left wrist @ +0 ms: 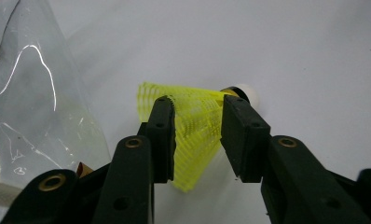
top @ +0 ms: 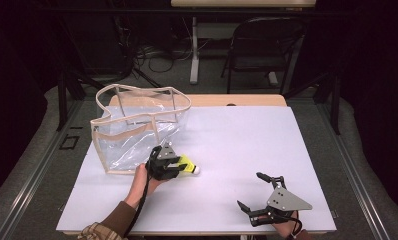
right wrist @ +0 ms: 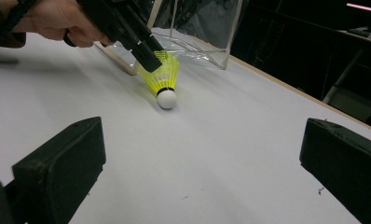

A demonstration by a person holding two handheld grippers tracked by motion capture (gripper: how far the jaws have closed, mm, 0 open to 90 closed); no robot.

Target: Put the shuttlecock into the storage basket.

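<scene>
A yellow shuttlecock with a white cork tip lies on the white table top, just right of a clear plastic bag. My left gripper has its two jaws against both sides of the mesh skirt. In the left gripper view the shuttlecock fills the gap of the left gripper, pinched between the pads. The right gripper view shows the shuttlecock tilted, cork resting on the table, under the left gripper. My right gripper stands open near the front right, nothing between its jaws.
The clear bag with beige trim stands open-topped at the table's left rear, close beside the left hand. A black chair and a table leg with cables stand on the floor beyond the far edge.
</scene>
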